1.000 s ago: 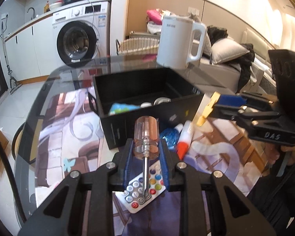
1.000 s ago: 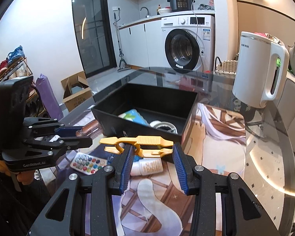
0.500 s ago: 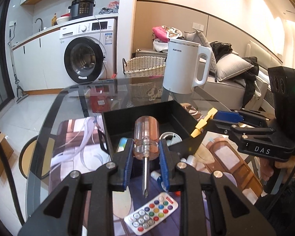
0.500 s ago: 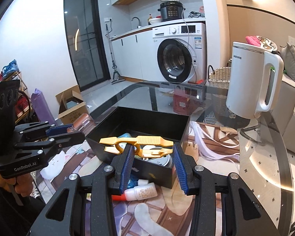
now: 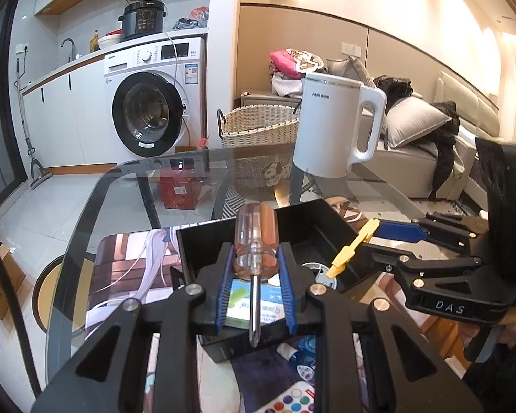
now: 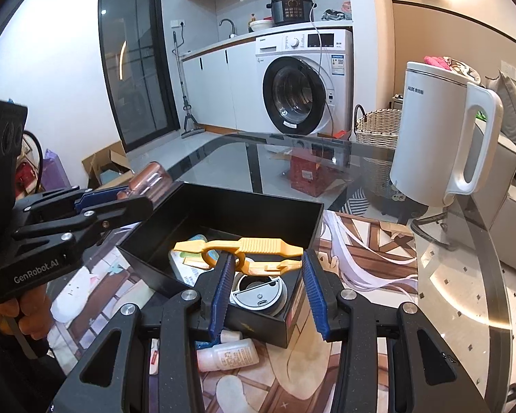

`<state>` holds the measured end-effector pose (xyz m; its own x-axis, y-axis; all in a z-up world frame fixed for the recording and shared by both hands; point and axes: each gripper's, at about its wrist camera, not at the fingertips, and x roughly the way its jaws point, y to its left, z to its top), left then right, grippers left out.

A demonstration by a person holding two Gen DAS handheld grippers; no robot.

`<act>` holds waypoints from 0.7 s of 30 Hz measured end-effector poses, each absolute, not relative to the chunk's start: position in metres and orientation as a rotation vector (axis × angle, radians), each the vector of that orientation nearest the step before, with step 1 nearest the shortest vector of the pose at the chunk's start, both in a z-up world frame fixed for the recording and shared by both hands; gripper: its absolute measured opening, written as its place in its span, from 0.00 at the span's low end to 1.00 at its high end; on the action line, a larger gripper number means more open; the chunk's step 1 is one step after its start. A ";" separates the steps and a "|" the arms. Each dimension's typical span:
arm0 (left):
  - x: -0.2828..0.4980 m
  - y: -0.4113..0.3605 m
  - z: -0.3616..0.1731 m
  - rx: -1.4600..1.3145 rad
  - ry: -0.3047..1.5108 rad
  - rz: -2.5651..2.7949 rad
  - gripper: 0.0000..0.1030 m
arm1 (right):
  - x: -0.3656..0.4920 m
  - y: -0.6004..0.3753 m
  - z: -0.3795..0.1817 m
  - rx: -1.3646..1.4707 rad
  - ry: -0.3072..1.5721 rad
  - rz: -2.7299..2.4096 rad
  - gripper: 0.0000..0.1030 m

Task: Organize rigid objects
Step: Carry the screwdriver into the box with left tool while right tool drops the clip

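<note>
Currently left gripper is clamped on a screwdriver by its clear handle, centre of the left view, tip pointing back at the camera, above the near edge of the black box. Right gripper pinches yellow tweezers crosswise at centre of the right view, over the box interior, where a round lid and a packet lie; white kettle stands upper right on the glass table
</note>
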<state>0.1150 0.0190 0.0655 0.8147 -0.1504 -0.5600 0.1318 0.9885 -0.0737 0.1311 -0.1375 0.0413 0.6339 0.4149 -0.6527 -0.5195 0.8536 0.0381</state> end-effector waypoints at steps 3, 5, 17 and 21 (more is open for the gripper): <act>0.121 0.016 0.059 -0.025 0.617 -0.159 0.23 | 0.135 -0.129 0.038 -0.192 0.702 0.526 0.39; 0.124 0.016 0.056 -0.022 0.620 -0.160 0.23 | 0.137 -0.124 0.036 -0.205 0.705 0.529 0.39; 0.138 0.029 0.040 -0.040 0.631 -0.135 0.23 | 0.145 -0.099 0.027 -0.284 0.709 0.529 0.39; 0.140 0.028 0.036 -0.033 0.638 -0.133 0.23 | 0.150 -0.097 0.023 -0.300 0.720 0.516 0.39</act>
